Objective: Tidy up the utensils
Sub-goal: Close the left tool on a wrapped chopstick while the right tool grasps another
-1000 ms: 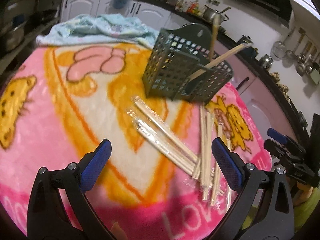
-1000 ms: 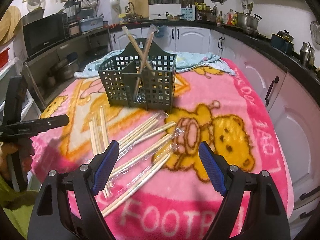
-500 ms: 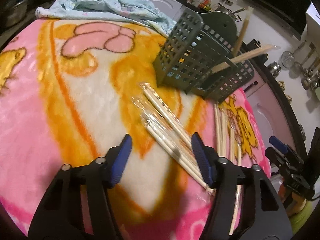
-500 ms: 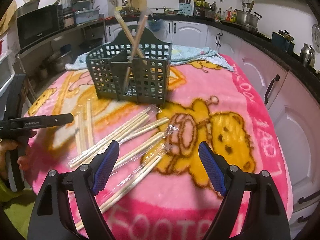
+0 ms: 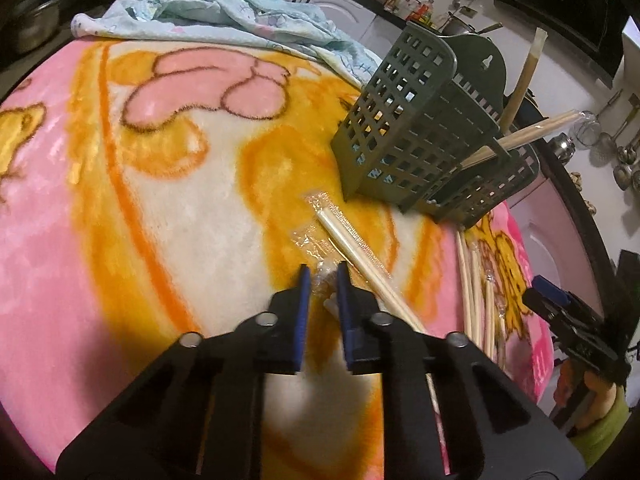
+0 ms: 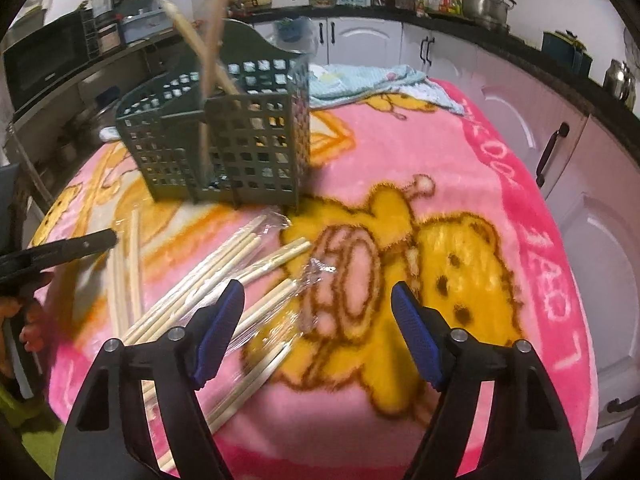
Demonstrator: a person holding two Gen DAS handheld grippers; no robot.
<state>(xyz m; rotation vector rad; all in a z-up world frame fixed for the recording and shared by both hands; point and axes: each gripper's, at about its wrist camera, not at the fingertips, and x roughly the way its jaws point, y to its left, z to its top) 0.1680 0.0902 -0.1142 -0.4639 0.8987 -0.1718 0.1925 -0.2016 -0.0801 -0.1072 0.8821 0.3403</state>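
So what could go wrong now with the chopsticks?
1. The left gripper is closing its fingers on the crinkly wrapper end of a chopstick pack, so the plastic might slip or tear when lifted.
2. Other chopsticks lie right beside it and could get dragged along.
3. The basket already has chopsticks leaning out, so a bump could knock them or tip it.

blanket (image 6: 532, 216) | pink border lettering, sideways | unreadable

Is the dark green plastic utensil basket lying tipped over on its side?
No, the dark green plastic utensil basket stands upright on the pink blanket, with wrapped wooden chopsticks sticking out its top.
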